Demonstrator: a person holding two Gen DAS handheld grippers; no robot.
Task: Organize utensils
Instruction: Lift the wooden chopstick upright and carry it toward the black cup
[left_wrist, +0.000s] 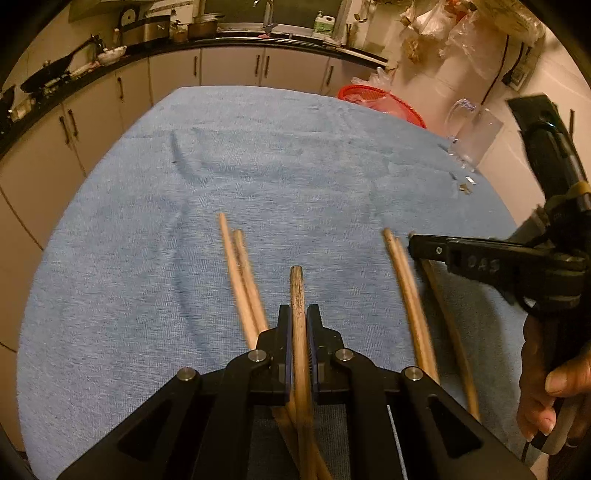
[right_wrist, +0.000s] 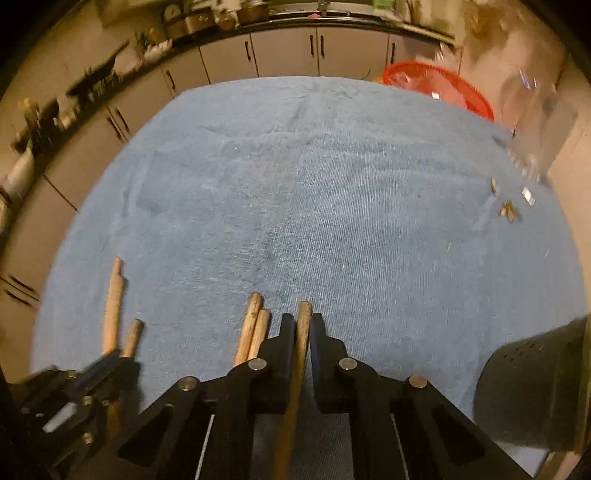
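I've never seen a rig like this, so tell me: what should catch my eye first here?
Two black handheld grippers, each with jaws shut on a wooden chopstick: the left gripper pinches a dark, worn chopstick, the right gripper a paler one. More loose chopsticks lie on the blue towel, with a red basket beyond its far edge.

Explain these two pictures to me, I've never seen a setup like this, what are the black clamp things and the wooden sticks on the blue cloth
No robot here: a person holds a hand-operated two-finger gripper in each hand, and each has a fisheye camera looking along its fingers. One picture comes from the left gripper, the other from the right gripper.

The sticks are wooden chopsticks lying on a blue towel that covers a table in a kitchen. The left gripper is shut on a dark chopstick; the right gripper is shut on another chopstick. Two loose pairs lie beside them.

In the left view you can also see the person's hand holding the right gripper's handle. A red basket sits beyond the towel.
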